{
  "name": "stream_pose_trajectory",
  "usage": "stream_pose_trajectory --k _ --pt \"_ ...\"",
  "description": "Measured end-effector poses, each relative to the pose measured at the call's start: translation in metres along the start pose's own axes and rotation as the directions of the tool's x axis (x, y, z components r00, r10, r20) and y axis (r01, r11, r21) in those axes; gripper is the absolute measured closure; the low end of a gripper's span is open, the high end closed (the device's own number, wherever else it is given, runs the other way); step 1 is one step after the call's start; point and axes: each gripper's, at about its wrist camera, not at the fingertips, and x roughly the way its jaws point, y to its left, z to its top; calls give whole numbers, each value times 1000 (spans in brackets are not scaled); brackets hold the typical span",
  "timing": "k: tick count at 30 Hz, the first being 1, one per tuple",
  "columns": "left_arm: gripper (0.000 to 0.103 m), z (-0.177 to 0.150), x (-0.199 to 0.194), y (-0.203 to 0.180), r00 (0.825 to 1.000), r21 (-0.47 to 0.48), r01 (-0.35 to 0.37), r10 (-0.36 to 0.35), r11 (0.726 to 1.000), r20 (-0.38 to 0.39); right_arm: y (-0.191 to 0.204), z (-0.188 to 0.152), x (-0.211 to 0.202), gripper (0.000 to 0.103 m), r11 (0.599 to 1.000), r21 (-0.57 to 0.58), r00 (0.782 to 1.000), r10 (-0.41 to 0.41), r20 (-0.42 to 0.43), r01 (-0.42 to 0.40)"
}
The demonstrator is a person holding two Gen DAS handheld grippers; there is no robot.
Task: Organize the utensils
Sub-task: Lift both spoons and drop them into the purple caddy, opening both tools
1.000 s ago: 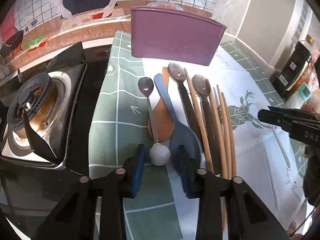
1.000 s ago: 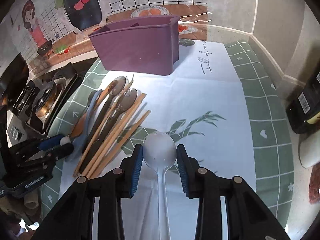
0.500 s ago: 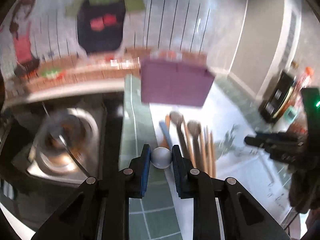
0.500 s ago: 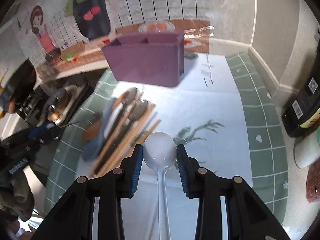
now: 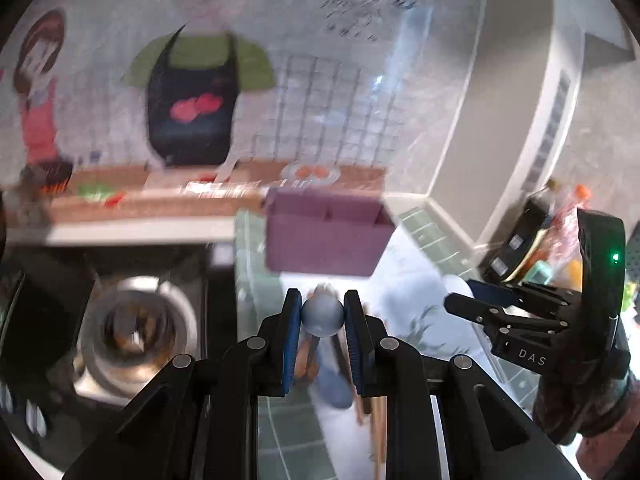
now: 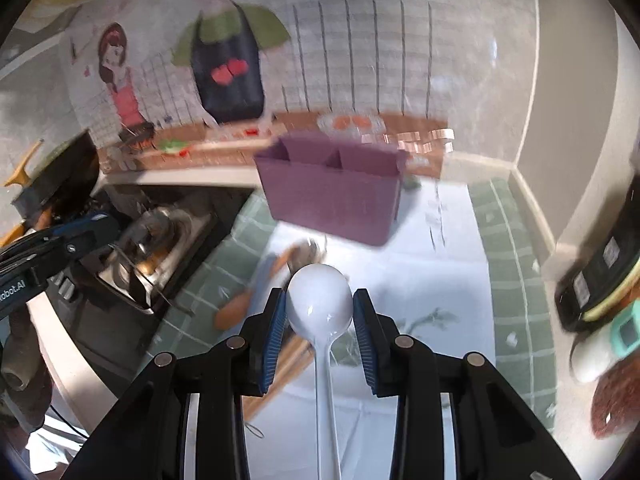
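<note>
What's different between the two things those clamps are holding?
The left gripper pinches a small grey-white ball, the knob on a spoon's end; the right gripper holds a white spoon by its larger oval bowl. The white spoon's handle runs back toward the camera; nothing shows behind the ball. Both are lifted above the tablecloth.

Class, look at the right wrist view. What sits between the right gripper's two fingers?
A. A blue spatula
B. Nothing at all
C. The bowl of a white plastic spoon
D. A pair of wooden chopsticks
C: the rounded bowl of the white plastic spoon sits between the blue pads of the right gripper, with its handle running back toward the camera.
</note>
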Motion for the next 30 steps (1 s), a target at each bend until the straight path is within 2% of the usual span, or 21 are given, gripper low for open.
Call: stream_pose_trajectory --k 4,7,9,13,16,19,23,30 --pt "81 70 -23 -8 995 68 39 -45 997 88 6 58 -33 71 998 -69 993 1 118 7" --pt "81 127 -38 -12 985 93 63 -76 994 153 6 116 -61 71 996 -86 973 21 231 -1" --pt "81 158 -43 -16 978 115 51 -73 992 195 7 155 -79 71 994 -109 944 10 330 27" --pt "81 200 -38 -18 970 127 20 -50 992 238 2 206 -90 71 990 -130 892 16 453 47" --pt "81 215 -19 -10 973 87 32 -51 996 225 -7 219 -79 71 993 -119 874 37 485 25" --pt "81 218 11 -1 979 59 22 -33 998 200 -20 216 -49 71 995 -97 878 64 475 -20" --pt "81 205 64 11 994 22 43 -45 999 104 -35 202 7 71 996 -70 903 73 423 -48" --pt "81 179 142 30 998 -16 66 -66 998 -23 -52 179 94 71 993 -48 928 119 354 -109"
